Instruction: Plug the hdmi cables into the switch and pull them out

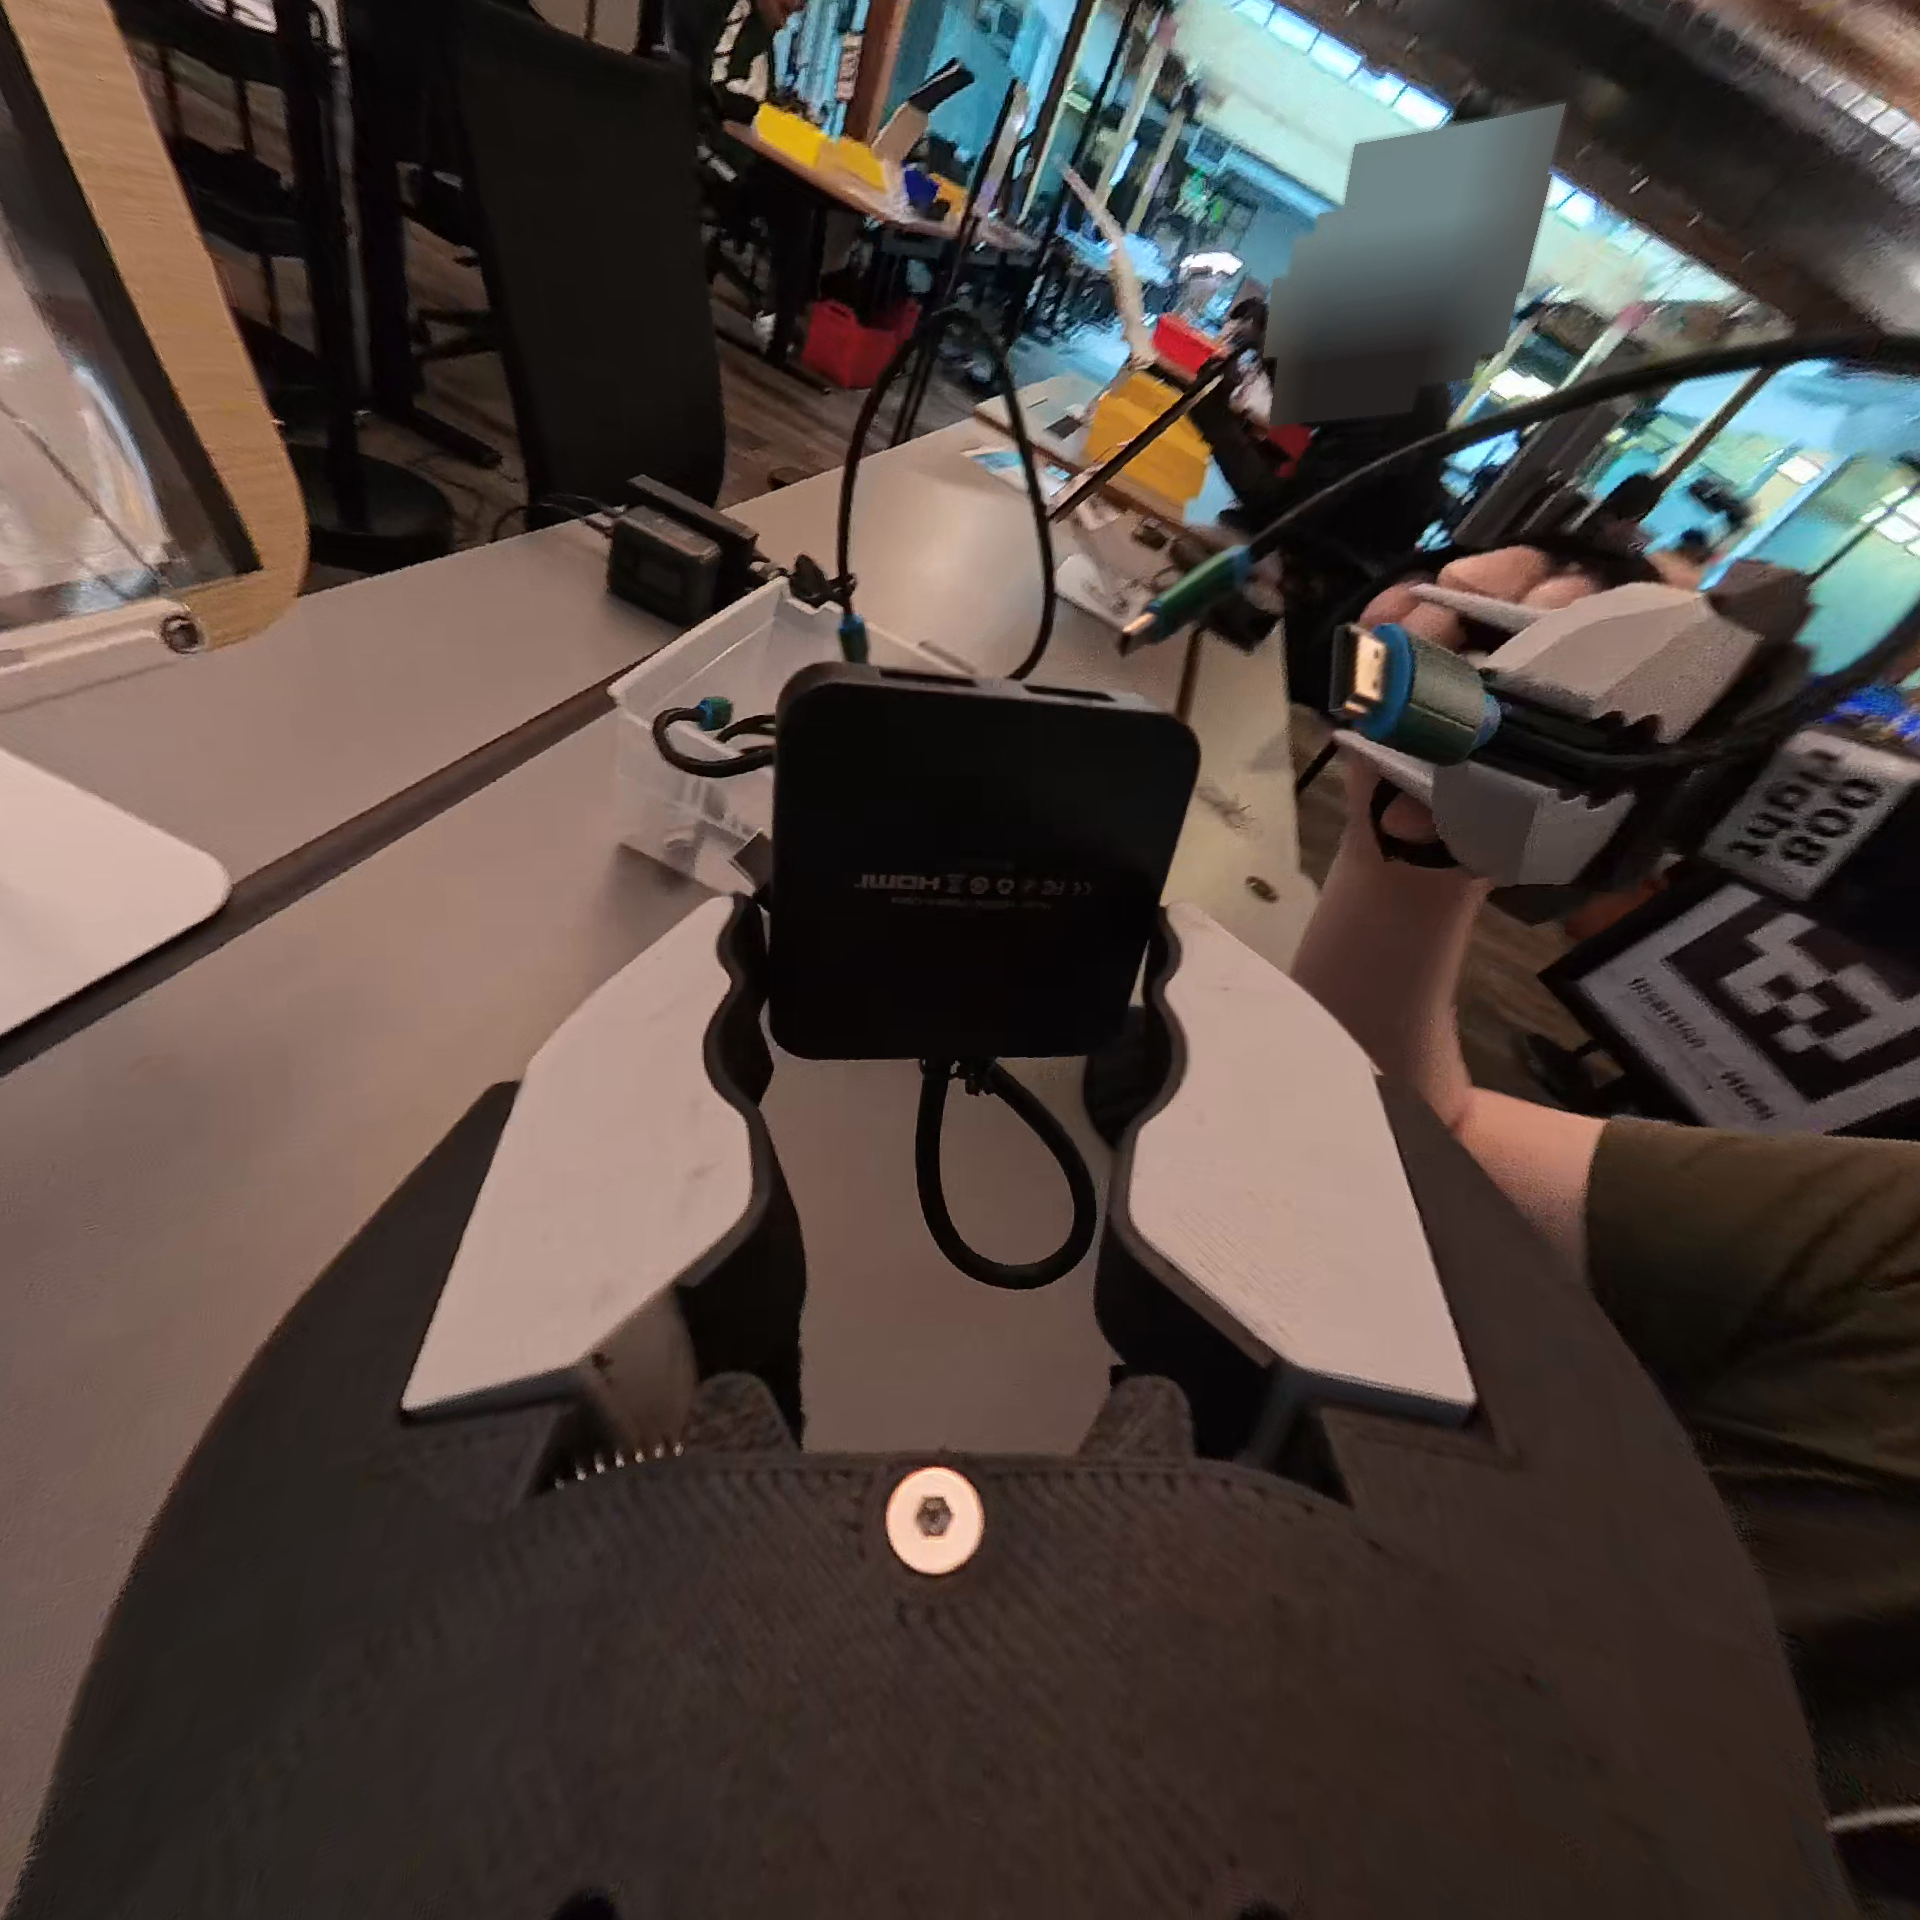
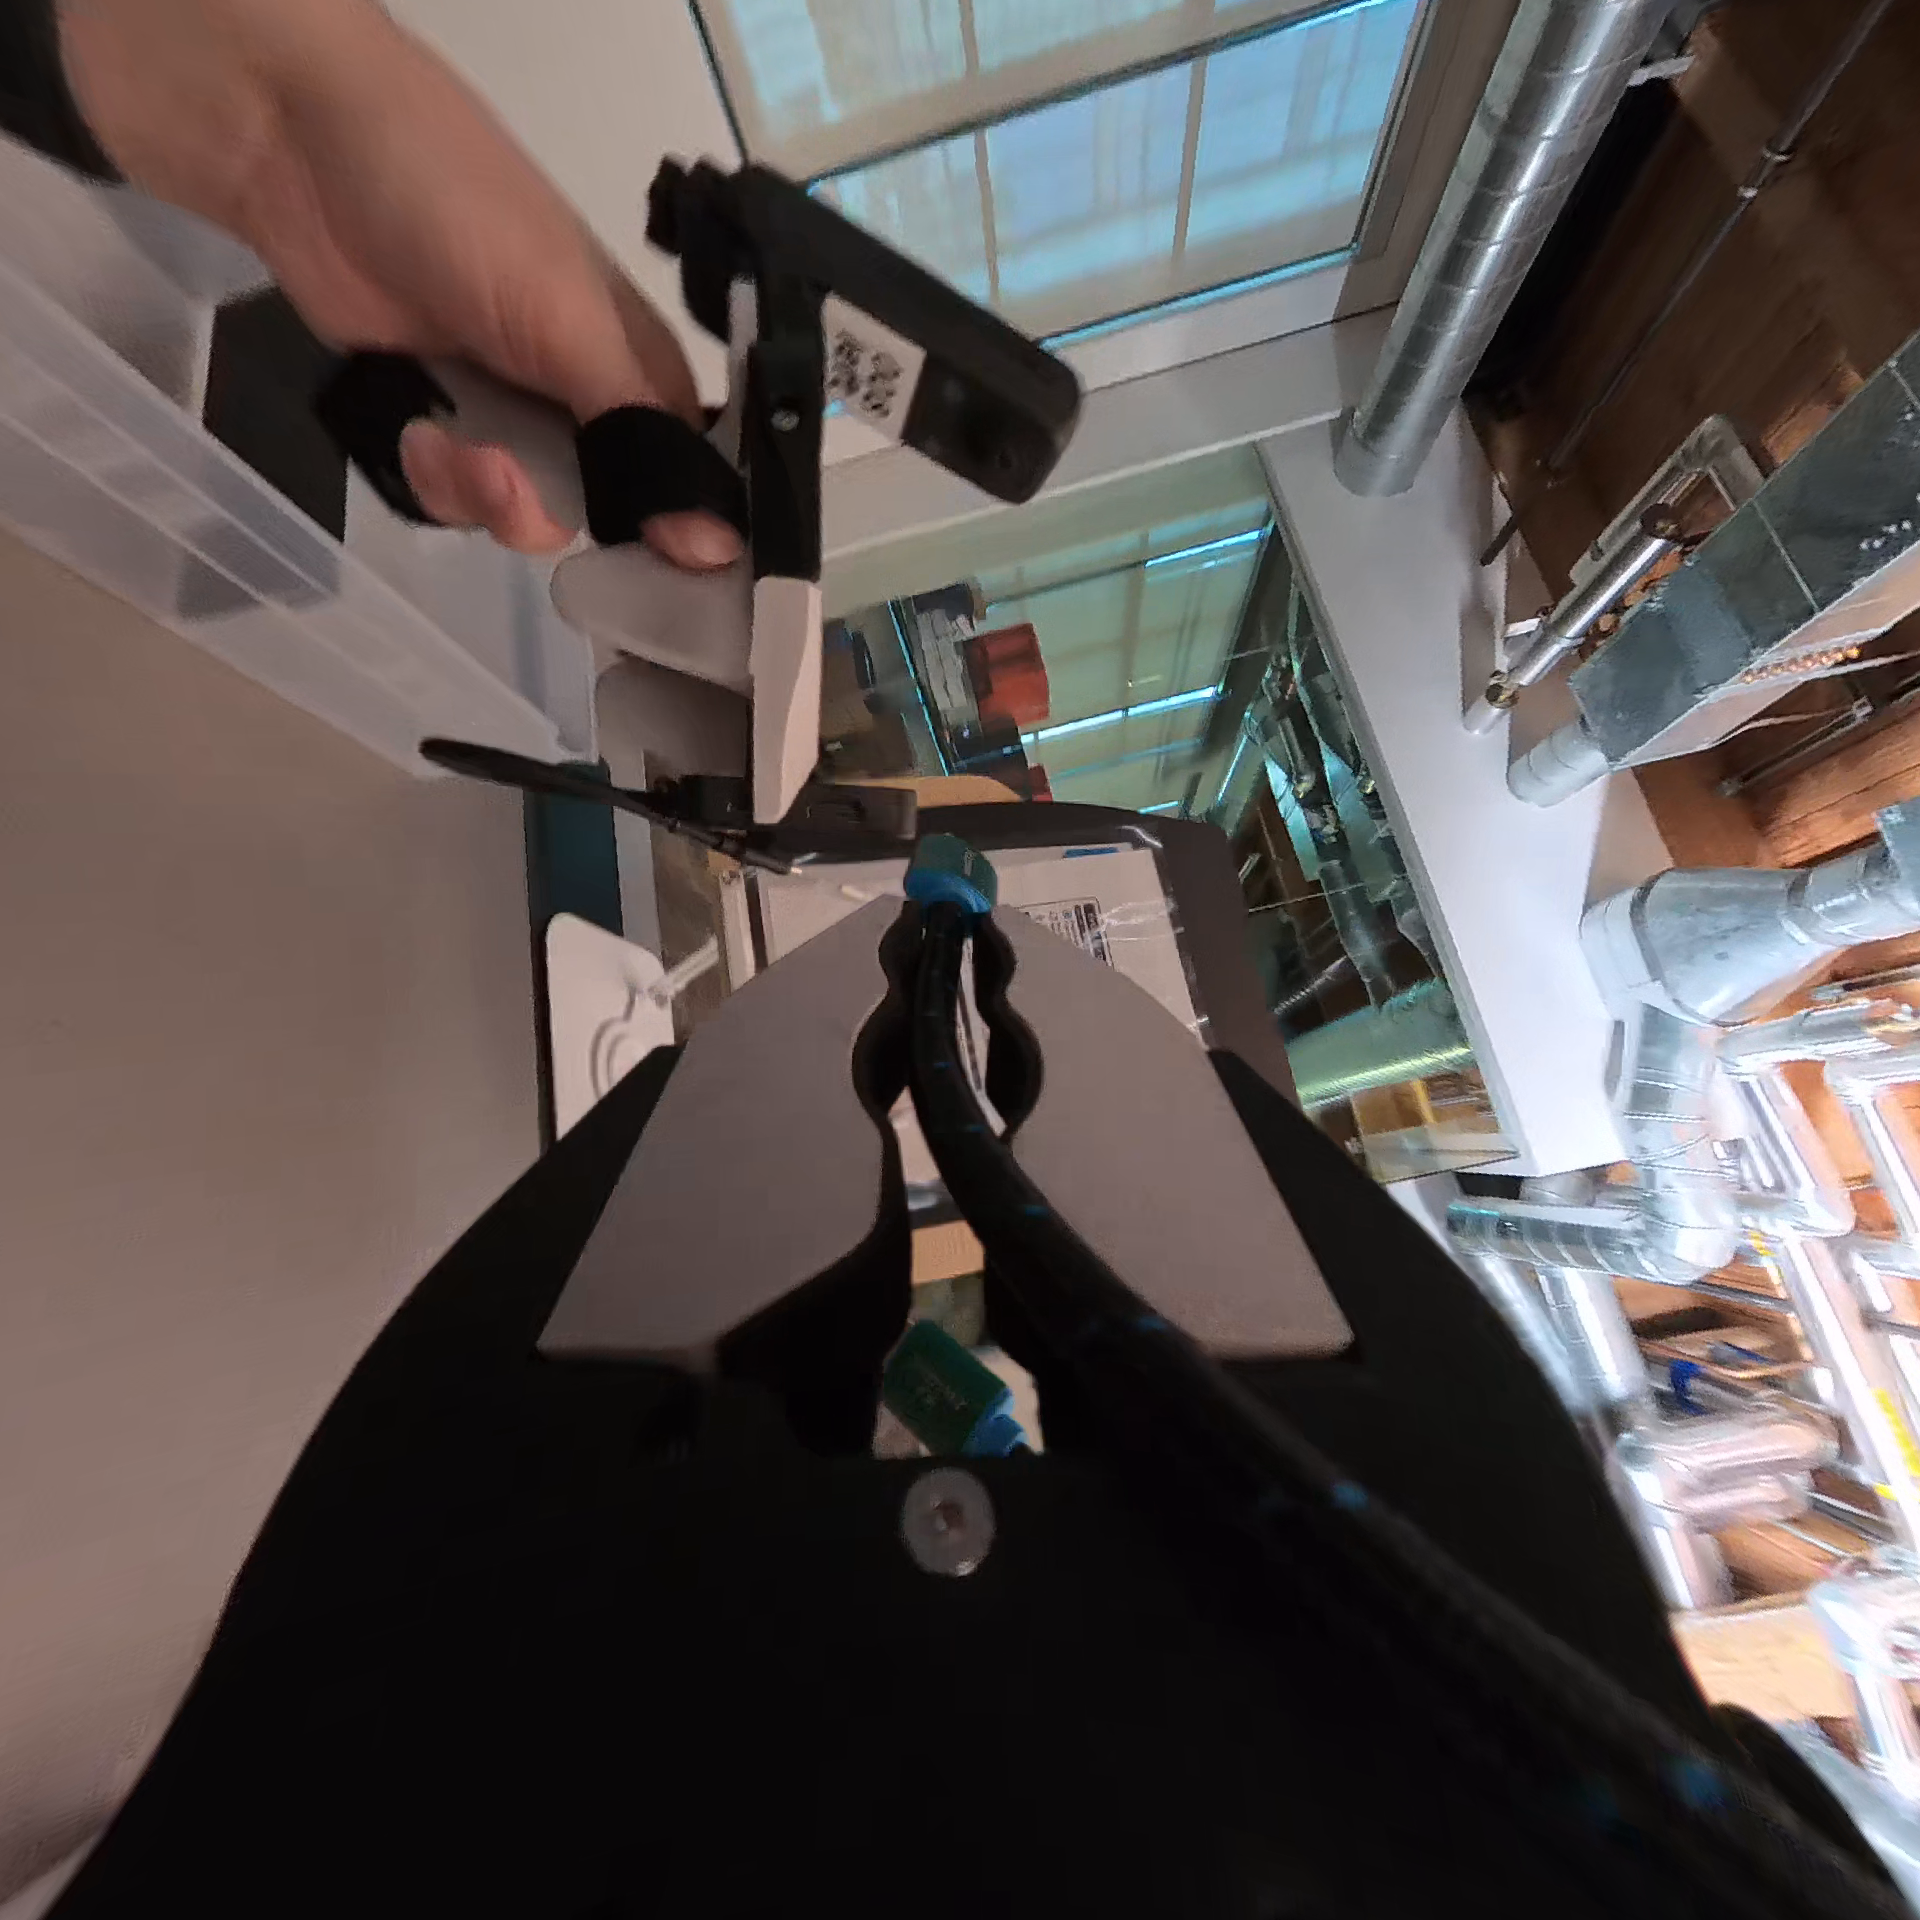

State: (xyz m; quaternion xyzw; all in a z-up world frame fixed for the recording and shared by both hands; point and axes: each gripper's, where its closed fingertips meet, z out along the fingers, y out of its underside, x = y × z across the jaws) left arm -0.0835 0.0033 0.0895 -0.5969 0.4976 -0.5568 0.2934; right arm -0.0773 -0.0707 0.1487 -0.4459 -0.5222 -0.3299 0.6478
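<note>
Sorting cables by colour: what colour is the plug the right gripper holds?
Green with a blue collar, clearest in the left wrist view.

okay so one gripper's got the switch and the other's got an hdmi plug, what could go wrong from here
1. The left gripper pinches only the near end of the black switch, so a push could pivot it or make it slip.
2. The right gripper holds the HDMI plug off to the side of the ports, so it may jam.
3. The second loose plug could snag.

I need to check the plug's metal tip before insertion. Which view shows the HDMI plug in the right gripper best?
The left wrist view: the HDMI plug faces the camera, metal tip visible, clamped in the right gripper. The right wrist view shows only its rear collar.
</note>
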